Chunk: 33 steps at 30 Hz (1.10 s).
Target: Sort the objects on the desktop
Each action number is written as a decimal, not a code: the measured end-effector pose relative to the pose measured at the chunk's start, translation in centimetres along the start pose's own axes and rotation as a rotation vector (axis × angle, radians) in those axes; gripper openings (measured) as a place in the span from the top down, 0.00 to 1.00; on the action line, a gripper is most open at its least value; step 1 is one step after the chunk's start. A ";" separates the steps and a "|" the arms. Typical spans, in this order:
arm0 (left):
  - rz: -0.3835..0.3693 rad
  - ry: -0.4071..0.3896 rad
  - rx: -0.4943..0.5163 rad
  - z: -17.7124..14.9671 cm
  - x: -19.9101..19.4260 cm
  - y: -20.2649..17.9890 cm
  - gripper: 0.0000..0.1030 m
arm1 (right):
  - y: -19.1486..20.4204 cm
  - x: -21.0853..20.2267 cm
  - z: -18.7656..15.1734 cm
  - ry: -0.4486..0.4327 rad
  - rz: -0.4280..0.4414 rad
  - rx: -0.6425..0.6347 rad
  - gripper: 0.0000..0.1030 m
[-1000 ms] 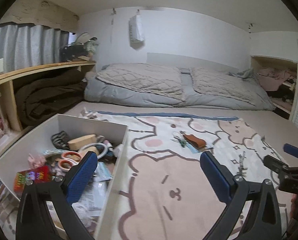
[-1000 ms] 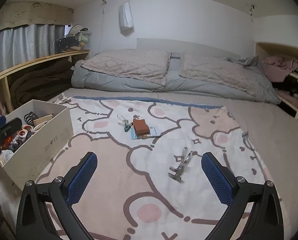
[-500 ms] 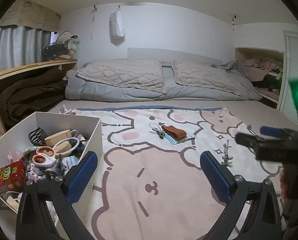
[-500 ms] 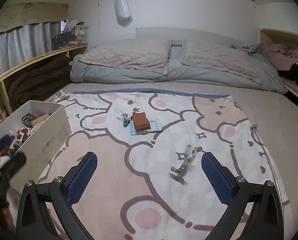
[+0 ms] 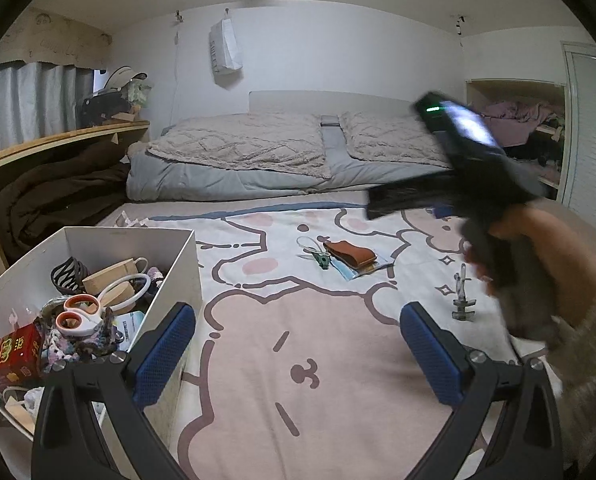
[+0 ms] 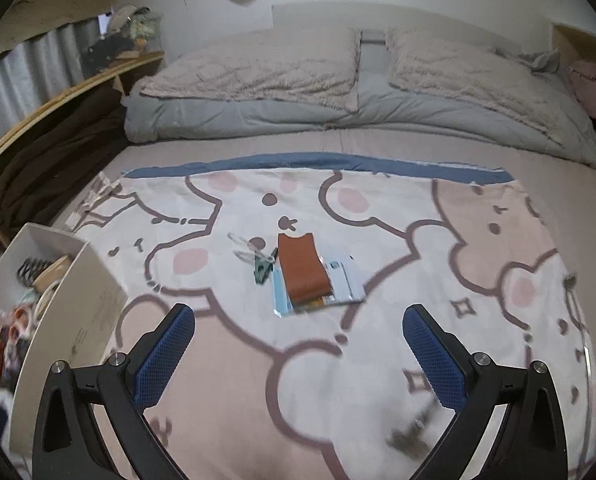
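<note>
Left wrist view first: the left claw is sitting wide apart with nothing between its blue pads, just hanging over the cartoon blanket on the bed. Its left finger is hovering right by the near corner of the white box, whether it's touching I can't tell. The box is stuffed: orange-handled scissors, a red packet, a striped hair clip, a wooden piece and other bits. Further up the blanket a brown leather pouch is lying on top of a blue packet, with a green clip and ring just beside it on the left. A metal tool is lying near the right side. A hand in a fuzzy sleeve is gripping the handle of the other device, raised high and blurry, with a green light glowing on top; its fingers aren't really showing here.

Right wrist view: the right claw is also spread wide and gripping nothing, tilting down toward the blanket. The pouch is lying on the blue packet straight ahead, between the fingers' line of sight but well apart from them, green clip touching its left edge. The metal tool is smearing into a blur just under the right finger. The box is sitting at the left edge, contents blurry.
</note>
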<state>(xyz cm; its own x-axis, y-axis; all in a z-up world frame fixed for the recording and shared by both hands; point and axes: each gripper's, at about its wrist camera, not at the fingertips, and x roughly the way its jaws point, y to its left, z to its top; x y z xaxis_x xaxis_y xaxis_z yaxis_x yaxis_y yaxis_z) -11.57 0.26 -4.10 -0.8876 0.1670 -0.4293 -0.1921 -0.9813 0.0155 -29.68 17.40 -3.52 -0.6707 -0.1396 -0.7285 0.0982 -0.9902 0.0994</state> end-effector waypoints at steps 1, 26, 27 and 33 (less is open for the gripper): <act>0.000 -0.001 -0.006 0.0 0.0 0.0 0.00 | 0.1 1.2 0.7 0.018 -0.008 0.004 0.00; -0.014 -0.001 -0.079 0.2 0.7 2.0 0.00 | 0.1 19.2 3.8 0.294 -0.215 0.096 0.00; -0.015 -0.001 -0.080 0.2 0.7 2.0 0.00 | 0.3 19.1 3.5 0.288 -0.220 0.078 0.00; -0.012 -0.007 -0.084 0.4 0.3 2.1 0.00 | 0.5 17.2 1.1 0.278 -0.202 0.022 0.00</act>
<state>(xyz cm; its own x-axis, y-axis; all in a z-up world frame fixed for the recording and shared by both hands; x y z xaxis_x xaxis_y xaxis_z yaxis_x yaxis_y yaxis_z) -12.45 -1.68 -3.82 -0.8885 0.1792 -0.4225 -0.1672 -0.9837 -0.0656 -41.94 14.45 -15.27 -0.4490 0.0632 -0.8913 -0.0341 -0.9980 -0.0535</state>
